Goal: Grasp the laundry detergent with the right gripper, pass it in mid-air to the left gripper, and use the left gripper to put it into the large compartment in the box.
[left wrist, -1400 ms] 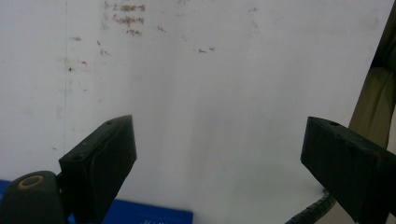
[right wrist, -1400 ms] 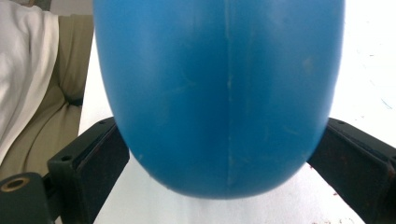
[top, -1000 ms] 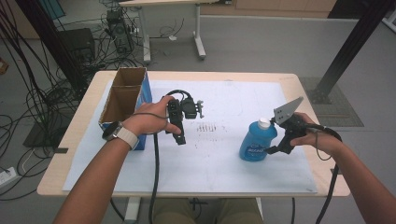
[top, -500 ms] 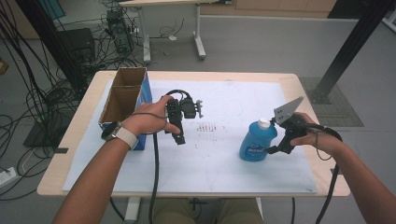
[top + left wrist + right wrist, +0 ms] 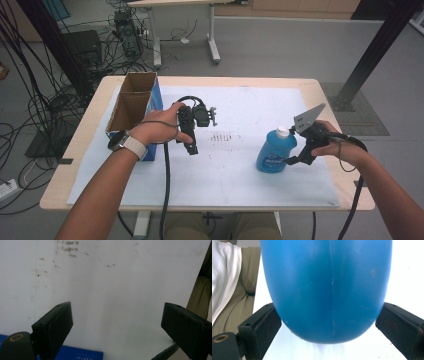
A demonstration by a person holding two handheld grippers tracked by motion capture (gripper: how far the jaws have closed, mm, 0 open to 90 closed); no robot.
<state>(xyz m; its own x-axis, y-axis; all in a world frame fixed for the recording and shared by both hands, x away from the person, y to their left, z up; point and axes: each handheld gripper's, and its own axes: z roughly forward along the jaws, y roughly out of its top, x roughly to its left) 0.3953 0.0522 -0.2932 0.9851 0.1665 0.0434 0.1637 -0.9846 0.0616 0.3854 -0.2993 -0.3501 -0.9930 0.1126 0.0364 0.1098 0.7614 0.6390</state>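
Grey floor with many black cables surrounds a wooden table [image 5: 327, 90] that carries a white sheet [image 5: 250, 175]. On this sheet, at about 4 o'clock from the table's middle, stands a blue bottle [image 5: 274, 150] with a white cap, upright. The right claw [image 5: 287, 159] is around the lower part of the bottle; in the right gripper view the bottle [image 5: 327, 290] sits between the two black jaws, which stand at its two sides. The jaws look very near to the blue wall, but whether they really press it I cannot tell. The right hand [image 5: 336, 145] holds this gripper from the 3 o'clock side.

Well apart, at 9 o'clock from the bottle, the left hand [image 5: 157, 129] holds the left claw [image 5: 192, 147] above the sheet. Its jaws are wide apart, with nothing between them. Just beside the left hand, at the table's 10 o'clock corner, stands an open cardboard box [image 5: 131, 102] with blue sides.
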